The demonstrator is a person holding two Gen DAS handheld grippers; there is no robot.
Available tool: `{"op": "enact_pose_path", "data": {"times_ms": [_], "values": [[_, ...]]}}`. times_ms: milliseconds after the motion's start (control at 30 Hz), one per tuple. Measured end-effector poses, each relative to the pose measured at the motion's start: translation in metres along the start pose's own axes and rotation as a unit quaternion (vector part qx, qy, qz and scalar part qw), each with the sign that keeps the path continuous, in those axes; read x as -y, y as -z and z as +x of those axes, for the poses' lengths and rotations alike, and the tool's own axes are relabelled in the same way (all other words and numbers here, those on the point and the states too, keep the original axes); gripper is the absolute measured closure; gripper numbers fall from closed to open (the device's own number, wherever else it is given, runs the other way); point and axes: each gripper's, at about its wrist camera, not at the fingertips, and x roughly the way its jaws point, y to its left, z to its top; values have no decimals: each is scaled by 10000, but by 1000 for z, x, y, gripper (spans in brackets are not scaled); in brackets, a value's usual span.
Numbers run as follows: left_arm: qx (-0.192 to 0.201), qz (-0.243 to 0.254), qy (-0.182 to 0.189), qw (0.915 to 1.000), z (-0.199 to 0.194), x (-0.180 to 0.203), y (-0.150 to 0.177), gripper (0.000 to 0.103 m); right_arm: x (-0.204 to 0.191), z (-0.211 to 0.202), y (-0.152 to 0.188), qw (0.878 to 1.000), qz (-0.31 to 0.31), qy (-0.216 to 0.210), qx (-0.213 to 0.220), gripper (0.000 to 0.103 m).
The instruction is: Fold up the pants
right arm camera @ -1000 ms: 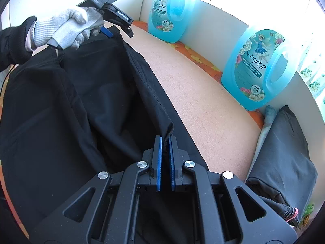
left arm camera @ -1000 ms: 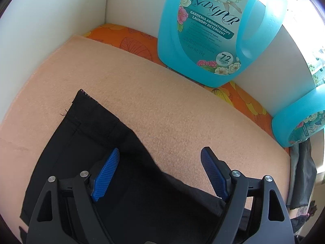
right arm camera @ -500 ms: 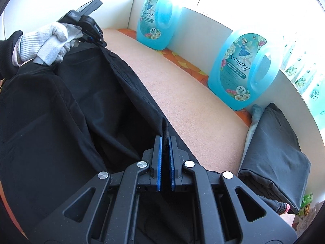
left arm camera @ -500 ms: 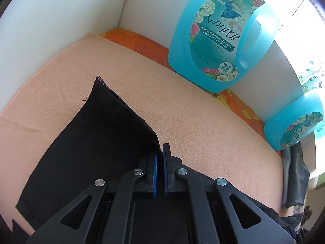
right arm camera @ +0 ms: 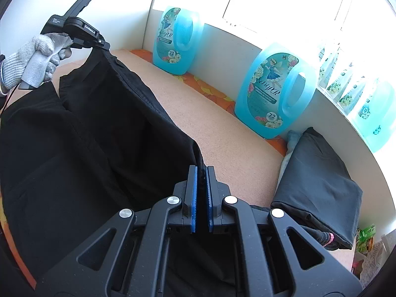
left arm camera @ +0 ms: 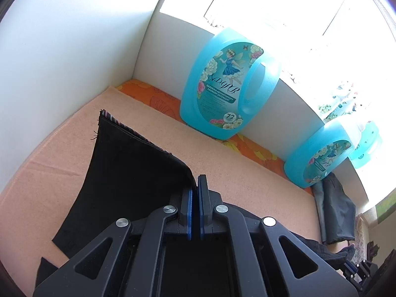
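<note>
While both grippers' fingers (right arm camera: 211, 190) are clamped on the far edge of the black pants (right arm camera: 94, 133), lifted off the peach-covered tabletop (right arm camera: 222, 133), the person should raise both ends evenly and carry the taut edge across.

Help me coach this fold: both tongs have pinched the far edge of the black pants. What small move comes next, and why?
Probably carry both tongs toward the near side together, laying the lifted edge over the rest. The left tongs and right tongs each clamp the black pants, whose edge hangs off the peach mat, while the near half lies flat.
</note>
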Motion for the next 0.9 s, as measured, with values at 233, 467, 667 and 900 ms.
{"op": "enact_pose_path", "data": {"times_ms": [233,467,667,900], "values": [[206,42,243,9995,-39,-4,7,100,-12,-32,5,9999,23,70,104,96],[536,151,553,9969,-95,-9,24,100,-32,-73,17,9997,55,70,219,96],[702,244,674,9950,-142,-23,56,100,-58,-113,38,9992,143,-135,334,96],[715,237,663,9950,-180,-51,108,100,-96,-139,74,9984,229,-495,178,97]]}}
